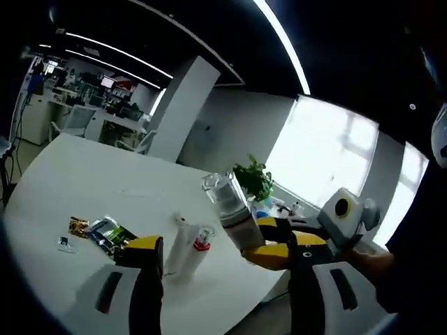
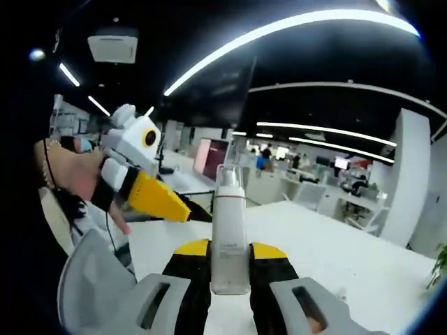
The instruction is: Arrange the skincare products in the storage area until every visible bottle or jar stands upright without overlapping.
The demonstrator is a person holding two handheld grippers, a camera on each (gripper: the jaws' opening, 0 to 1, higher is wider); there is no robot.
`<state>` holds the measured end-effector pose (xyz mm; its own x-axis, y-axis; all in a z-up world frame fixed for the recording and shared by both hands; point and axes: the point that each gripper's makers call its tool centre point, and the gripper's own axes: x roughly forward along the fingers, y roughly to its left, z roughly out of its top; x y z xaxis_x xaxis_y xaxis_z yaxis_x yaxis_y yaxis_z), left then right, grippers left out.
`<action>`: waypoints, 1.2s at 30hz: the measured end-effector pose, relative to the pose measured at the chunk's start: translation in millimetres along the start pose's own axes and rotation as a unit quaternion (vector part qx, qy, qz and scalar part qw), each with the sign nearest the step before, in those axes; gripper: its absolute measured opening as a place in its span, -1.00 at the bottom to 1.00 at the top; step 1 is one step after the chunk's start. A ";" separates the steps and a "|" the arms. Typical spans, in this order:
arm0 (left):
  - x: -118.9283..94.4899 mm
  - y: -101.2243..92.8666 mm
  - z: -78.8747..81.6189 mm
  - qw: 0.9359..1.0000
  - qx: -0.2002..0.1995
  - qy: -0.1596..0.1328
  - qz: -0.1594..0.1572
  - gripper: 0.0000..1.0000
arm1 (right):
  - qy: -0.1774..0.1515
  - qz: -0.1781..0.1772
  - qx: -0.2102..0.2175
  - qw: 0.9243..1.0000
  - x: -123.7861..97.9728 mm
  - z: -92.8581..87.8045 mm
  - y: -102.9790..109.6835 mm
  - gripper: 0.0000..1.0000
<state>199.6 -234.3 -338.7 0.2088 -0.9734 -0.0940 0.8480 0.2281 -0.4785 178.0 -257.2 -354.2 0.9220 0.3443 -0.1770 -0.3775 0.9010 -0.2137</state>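
Observation:
My right gripper point(image 2: 229, 252) is shut on a slim bottle point(image 2: 229, 230) with a clear cap, a white body and a thin red band, held upright above the white table point(image 2: 335, 251). In the left gripper view the same bottle point(image 1: 228, 206) hangs tilted over the table's near edge, in the right gripper point(image 1: 264, 246) coming in from the right. My left gripper point(image 1: 225, 244) stands open with nothing between its jaws. Just past its left jaw, a white tube point(image 1: 183, 246) and a small red-capped bottle point(image 1: 202, 241) sit close together on the table.
Several flat sachets point(image 1: 103, 233) lie on the table point(image 1: 84, 174) left of the tube. A potted plant point(image 1: 254, 177) stands at the far edge near the window. The left gripper point(image 2: 162, 198) and a person's hand show at the left of the right gripper view.

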 end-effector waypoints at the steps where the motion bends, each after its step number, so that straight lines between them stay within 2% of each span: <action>1: -0.4 -1.3 2.2 1.000 0.001 -0.004 -0.004 0.24 | 0.002 0.004 -0.008 1.000 1.0 1.5 4.3 -0.77; 8: 0.1 -4.0 4.0 1.000 0.011 -0.005 -0.005 -0.15 | 0.006 0.012 -0.043 0.999 4.7 5.2 20.2 -0.77; 9: 0.0 -3.7 4.2 1.000 0.015 -0.006 -0.005 -0.23 | 0.007 0.011 -0.047 0.999 4.7 5.6 21.4 -0.77; 11: -1.0 -3.1 4.0 1.000 0.031 -0.006 -0.003 -0.52 | 0.009 0.013 -0.058 0.998 4.5 6.9 23.8 -0.77; 12: -0.8 -4.1 4.9 0.999 0.044 -0.009 -0.005 -0.51 | 0.011 0.011 -0.063 0.998 3.9 7.1 23.6 -0.77; 13: -0.9 -4.7 3.1 0.999 0.034 -0.005 -0.003 -0.52 | 0.010 0.012 -0.064 0.998 3.8 7.8 23.5 -0.77; 17: -1.5 -14.9 5.6 0.998 0.058 -0.008 -0.023 -0.57 | 0.013 0.012 -0.068 0.998 3.1 8.4 21.5 -0.77; 21: -3.6 -21.2 13.4 0.997 0.059 -0.007 -0.055 -0.63 | -0.005 0.029 0.007 1.000 2.6 13.0 24.2 -0.76; 26: -2.4 -27.0 14.0 0.993 0.087 0.015 -0.076 -0.67 | -0.003 0.043 0.000 0.999 2.4 13.6 26.2 -0.74; 29: -5.2 -36.4 13.6 0.990 0.091 0.025 -0.107 -0.69 | -0.015 0.078 0.027 0.996 -0.2 18.4 32.4 -0.71; 31: -9.7 -49.2 12.8 0.983 0.102 0.039 -0.148 -0.69 | -0.025 0.120 0.047 0.991 -3.9 22.4 39.1 -0.67; 34: -17.5 -64.9 15.0 0.971 0.115 0.057 -0.202 -0.69 | -0.042 0.193 0.079 0.977 -14.0 32.9 49.6 -0.60; 36: -21.5 -72.5 15.7 0.962 0.128 0.070 -0.230 -0.69 | -0.045 0.220 0.090 0.970 -15.0 34.4 51.1 -0.54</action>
<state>141.3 -229.6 -288.3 -0.2699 -0.9616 -0.0497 0.9308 -0.2474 -0.2690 147.8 -207.3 -329.4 0.6822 0.7200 -0.1270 -0.7222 0.6907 0.0363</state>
